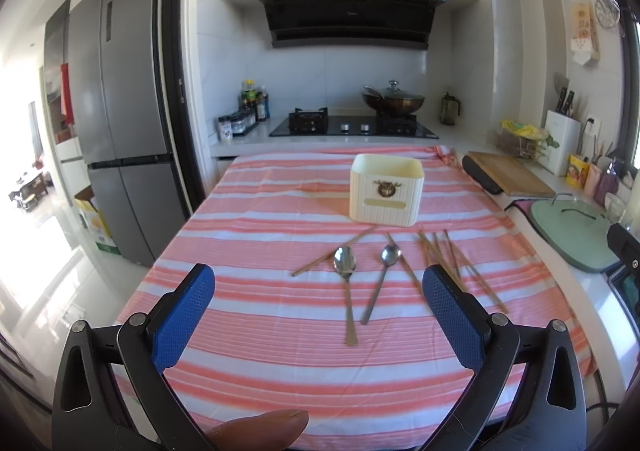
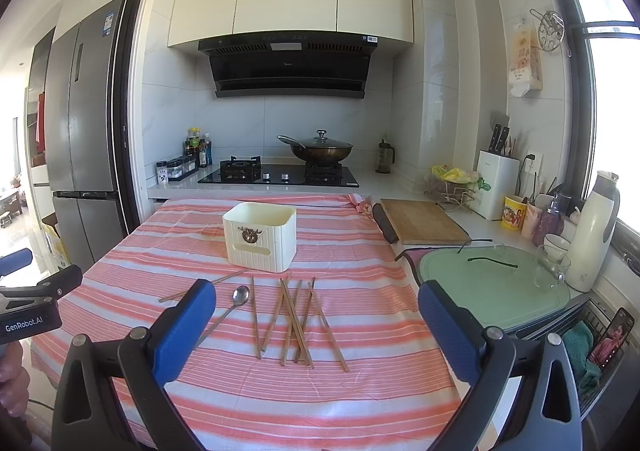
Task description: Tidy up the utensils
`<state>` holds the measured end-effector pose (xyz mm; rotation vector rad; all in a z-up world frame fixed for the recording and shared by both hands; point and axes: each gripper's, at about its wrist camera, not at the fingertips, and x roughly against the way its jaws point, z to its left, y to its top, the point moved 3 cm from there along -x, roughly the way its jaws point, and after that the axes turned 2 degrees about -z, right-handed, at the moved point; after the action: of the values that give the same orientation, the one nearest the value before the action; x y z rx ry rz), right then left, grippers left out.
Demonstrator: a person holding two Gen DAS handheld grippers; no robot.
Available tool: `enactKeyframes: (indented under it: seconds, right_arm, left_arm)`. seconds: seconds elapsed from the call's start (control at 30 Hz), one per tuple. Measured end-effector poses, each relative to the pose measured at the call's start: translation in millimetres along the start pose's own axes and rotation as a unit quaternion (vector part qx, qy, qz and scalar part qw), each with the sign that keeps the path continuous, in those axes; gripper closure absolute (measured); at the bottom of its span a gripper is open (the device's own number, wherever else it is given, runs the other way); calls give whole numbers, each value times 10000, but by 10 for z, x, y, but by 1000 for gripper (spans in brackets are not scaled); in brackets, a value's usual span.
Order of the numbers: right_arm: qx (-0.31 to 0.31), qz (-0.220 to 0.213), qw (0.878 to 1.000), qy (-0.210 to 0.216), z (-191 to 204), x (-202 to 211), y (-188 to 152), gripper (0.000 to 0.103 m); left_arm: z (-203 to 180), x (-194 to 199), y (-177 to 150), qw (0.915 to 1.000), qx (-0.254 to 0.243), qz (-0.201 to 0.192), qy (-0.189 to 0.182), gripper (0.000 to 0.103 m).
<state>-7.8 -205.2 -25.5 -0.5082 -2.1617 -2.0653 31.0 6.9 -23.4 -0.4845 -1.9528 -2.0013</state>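
Observation:
A cream utensil holder (image 1: 386,189) (image 2: 260,236) stands upright on the pink striped tablecloth (image 1: 260,331) (image 2: 360,379). In front of it lie two metal spoons (image 1: 346,283) (image 1: 380,279), a single chopstick (image 1: 332,253) to their left, and several wooden chopsticks (image 2: 296,321) (image 1: 460,263) scattered to the right. One spoon (image 2: 234,305) shows in the right wrist view. My left gripper (image 1: 319,283) hovers open over the table, short of the spoons. My right gripper (image 2: 316,301) is open too, above the near ends of the chopsticks. Neither holds anything.
A wooden cutting board (image 2: 424,225) and a green lidded pan (image 2: 492,287) sit on the counter right of the table. Behind are a gas hob with a wok (image 2: 318,151), bottles (image 2: 196,151) and a knife block (image 2: 496,183). A grey fridge (image 1: 116,123) stands left.

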Motion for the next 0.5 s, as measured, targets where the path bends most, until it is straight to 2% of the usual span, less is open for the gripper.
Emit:
enactKeyframes:
  seconds: [0.5]
  right_arm:
    - [-12, 35, 10000, 2, -12, -7, -33, 0]
  left_arm:
    - [-10, -13, -19, 10000, 0, -19, 0, 0]
